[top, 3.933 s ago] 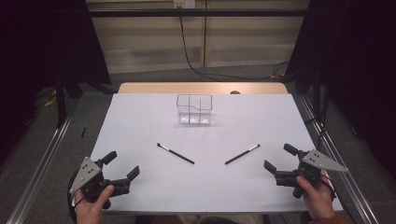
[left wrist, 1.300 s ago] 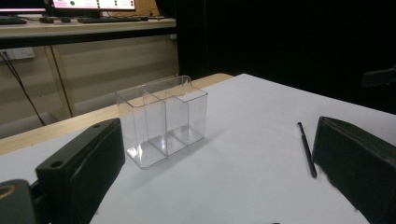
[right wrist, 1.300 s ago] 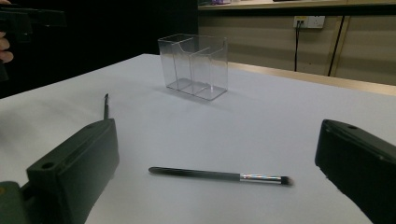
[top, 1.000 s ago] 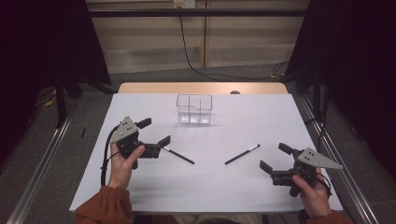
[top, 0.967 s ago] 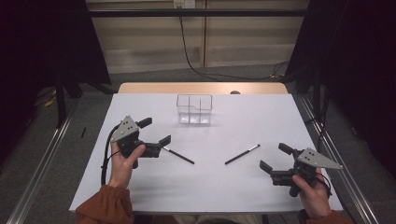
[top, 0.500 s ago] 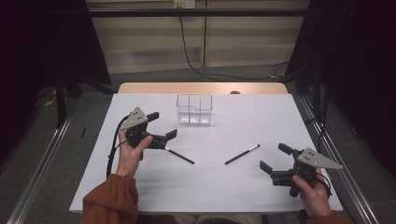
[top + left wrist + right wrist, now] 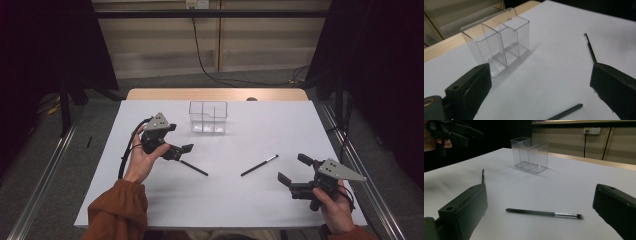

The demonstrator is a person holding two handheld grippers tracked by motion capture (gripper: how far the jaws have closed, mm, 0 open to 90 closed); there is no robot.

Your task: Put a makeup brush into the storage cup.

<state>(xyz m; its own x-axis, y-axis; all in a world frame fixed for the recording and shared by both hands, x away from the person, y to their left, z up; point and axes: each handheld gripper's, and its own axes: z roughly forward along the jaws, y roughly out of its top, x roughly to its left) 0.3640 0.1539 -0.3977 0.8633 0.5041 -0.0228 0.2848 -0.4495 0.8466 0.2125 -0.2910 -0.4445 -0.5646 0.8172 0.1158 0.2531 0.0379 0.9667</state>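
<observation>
A clear three-compartment organizer [image 7: 208, 117] stands at the back middle of the white table [image 7: 260, 125]. Two thin dark brushes lie in front of it: the left brush [image 7: 193, 168] and the right brush [image 7: 259, 165], which has a silver ferrule. My left gripper [image 7: 177, 138] hovers open just above the left brush's near end, holding nothing. In the left gripper view, the organizer [image 7: 496, 42] is ahead on the left and a dark stick [image 7: 589, 47] runs behind the right jaw. My right gripper [image 7: 295, 169] rests open at the front right, with the right brush [image 7: 544, 213] lying between its jaws.
A wooden strip [image 7: 215, 94] borders the table's far edge. Metal rails [image 7: 365, 170] run along both sides. In the right gripper view the other hand and its gripper [image 7: 454, 132] show at the top left, and the left brush [image 7: 482, 176] pokes out behind the left jaw.
My left gripper has travelled from the front left corner up and right to the left brush, then drifted slightly farther back. The right gripper and both brushes have stayed put.
</observation>
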